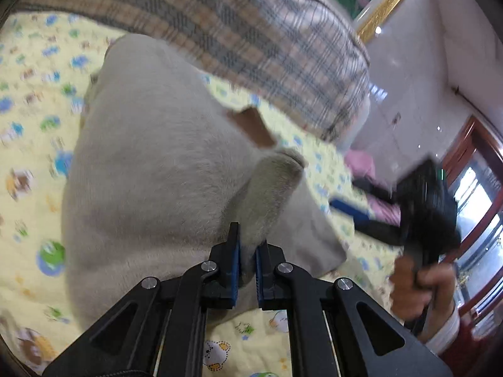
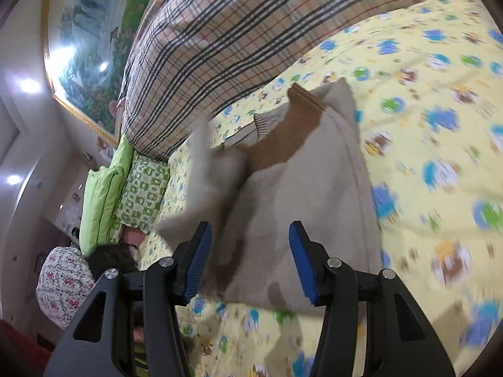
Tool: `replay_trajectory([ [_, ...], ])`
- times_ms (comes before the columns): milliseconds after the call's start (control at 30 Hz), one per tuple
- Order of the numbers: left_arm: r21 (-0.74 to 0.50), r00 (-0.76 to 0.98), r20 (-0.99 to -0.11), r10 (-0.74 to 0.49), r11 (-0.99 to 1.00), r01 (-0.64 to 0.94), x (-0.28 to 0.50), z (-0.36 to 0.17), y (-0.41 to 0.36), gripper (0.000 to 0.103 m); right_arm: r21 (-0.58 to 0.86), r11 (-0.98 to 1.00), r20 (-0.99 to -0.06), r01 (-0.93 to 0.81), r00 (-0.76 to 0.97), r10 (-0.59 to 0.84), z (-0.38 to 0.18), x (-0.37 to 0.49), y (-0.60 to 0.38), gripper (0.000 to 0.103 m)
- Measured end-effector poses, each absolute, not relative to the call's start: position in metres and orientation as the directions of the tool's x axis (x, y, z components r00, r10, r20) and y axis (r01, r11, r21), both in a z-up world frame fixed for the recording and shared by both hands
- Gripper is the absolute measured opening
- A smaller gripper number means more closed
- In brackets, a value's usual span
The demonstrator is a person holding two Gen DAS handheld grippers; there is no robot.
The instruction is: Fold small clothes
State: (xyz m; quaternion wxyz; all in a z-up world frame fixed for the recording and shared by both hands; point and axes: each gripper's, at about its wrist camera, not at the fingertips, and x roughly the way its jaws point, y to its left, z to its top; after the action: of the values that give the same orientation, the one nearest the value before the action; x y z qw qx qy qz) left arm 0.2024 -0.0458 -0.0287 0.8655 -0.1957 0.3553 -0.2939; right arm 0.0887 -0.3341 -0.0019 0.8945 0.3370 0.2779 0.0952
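Observation:
A beige knit sweater (image 1: 151, 172) with a brown inner collar (image 1: 251, 125) lies on the yellow cartoon-print sheet (image 1: 28, 119). My left gripper (image 1: 248, 245) is shut on a raised beige sleeve (image 1: 270, 182) of it. In the left wrist view, my right gripper (image 1: 352, 209) is off to the right of the sweater, held by a hand (image 1: 418, 282). In the right wrist view, the right gripper (image 2: 251, 238) stands open over the sweater's (image 2: 314, 172) near edge with nothing pinched. The lifted sleeve (image 2: 210, 172) is a blur left of the brown collar (image 2: 283, 132).
A plaid quilt (image 2: 220, 40) is heaped at the back of the bed. Green pillows (image 2: 132, 188) and a person in a floral top (image 2: 63, 282) lie at the left. A gold-framed painting (image 2: 85, 47) hangs on the wall. Something pink (image 1: 361, 160) lies beyond the sheet.

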Motion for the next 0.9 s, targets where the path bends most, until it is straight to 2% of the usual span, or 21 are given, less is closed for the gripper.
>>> replay_trajectory([
  [133,-0.579,0.589,-0.444,-0.675,0.718,0.386,0.2,-0.022,-0.038,0.006,0.659,0.752,-0.475,-0.012,0.769,0.429,-0.003,0.14,-0.333,0.057],
  [333,-0.591,0.588,-0.426,-0.688,0.704,0.394,0.199,-0.02,-0.036,0.006,0.703,0.707,-0.523,-0.075,0.619,0.586,-0.02,0.237,-0.305,0.061],
  [400,-0.597,0.587,-0.424,-0.69,0.7,0.392,0.197,-0.021,-0.033,0.006,0.7,0.713,-0.565,-0.05,0.572,0.595,-0.028,0.271,-0.295,0.061],
  [467,-0.599,0.585,-0.424,-0.691,0.699,0.391,0.198,-0.023,-0.032,0.006,0.695,0.717,-0.571,-0.056,0.563,0.597,-0.03,0.289,-0.288,0.052],
  [500,-0.6,0.583,-0.427,-0.691,0.699,0.389,0.198,-0.023,-0.032,0.006,0.695,0.716,-0.568,-0.068,0.56,0.603,-0.03,0.295,-0.285,0.03],
  [533,-0.601,0.579,-0.427,-0.694,0.697,0.391,0.198,-0.022,-0.032,0.006,0.686,0.724,-0.574,-0.071,0.559,0.598,-0.028,0.299,-0.282,0.024],
  [600,-0.597,0.574,-0.421,-0.702,0.691,0.407,0.196,-0.017,-0.034,0.006,0.66,0.747,-0.575,-0.083,0.583,0.574,-0.016,0.293,-0.281,0.017],
  [767,-0.577,0.521,-0.38,-0.764,0.636,0.512,0.194,0.007,-0.071,0.006,0.599,0.79,-0.52,-0.13,0.687,0.508,0.028,0.252,-0.304,0.016],
  [900,-0.558,0.455,-0.407,-0.792,0.61,0.562,0.197,0.001,-0.113,0.007,0.498,0.865,-0.568,-0.056,0.733,0.374,0.035,0.22,-0.335,0.016],
])
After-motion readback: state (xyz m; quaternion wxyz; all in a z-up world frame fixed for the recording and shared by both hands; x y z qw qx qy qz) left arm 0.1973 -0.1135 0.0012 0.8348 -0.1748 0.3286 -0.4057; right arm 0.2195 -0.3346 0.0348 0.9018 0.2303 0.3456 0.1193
